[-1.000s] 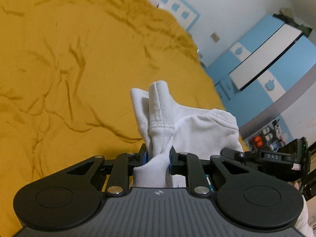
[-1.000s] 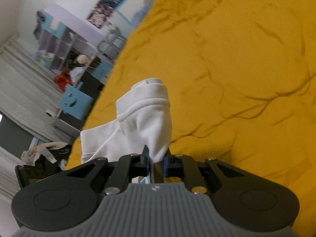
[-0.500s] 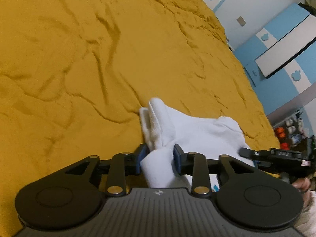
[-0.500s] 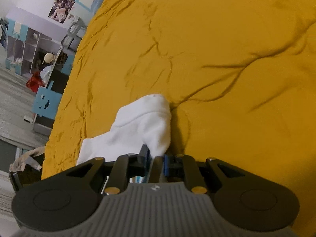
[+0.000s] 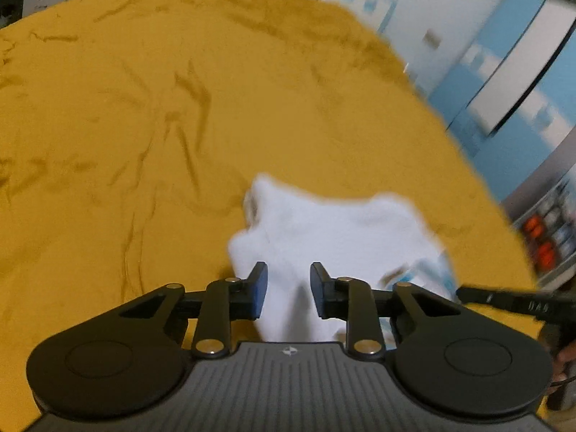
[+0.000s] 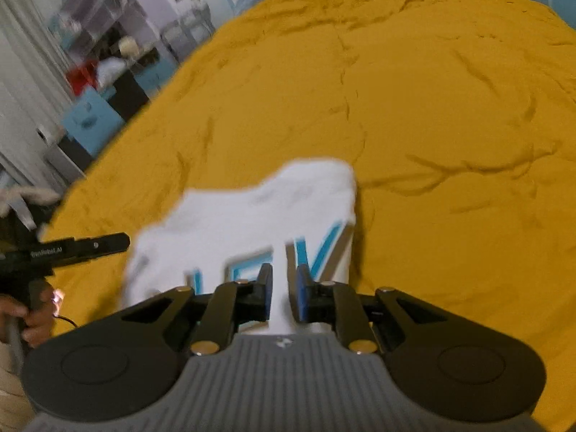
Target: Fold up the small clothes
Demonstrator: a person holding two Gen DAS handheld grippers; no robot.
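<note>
White garment (image 5: 342, 230), one piece with blue lettering on its front, lies spread on the mustard-yellow bedspread (image 5: 144, 126), just ahead of both tools; motion blur softens its outline in both views. Left gripper (image 5: 288, 288): jaws apart by a moderate gap, white cloth visible between the two blue-padded fingers (image 5: 260, 284) but not pinched; whether the pads touch the fabric cannot be told. Right gripper (image 6: 284, 289): jaws apart by a narrower gap, a strip of white cloth running between the fingers, no clamping visible. Count: one garment, one bedspread, two grippers, two fingers per gripper. In the right wrist view the left gripper's side and the person's hand (image 6: 28, 315) holding it appear at the left edge.
</note>
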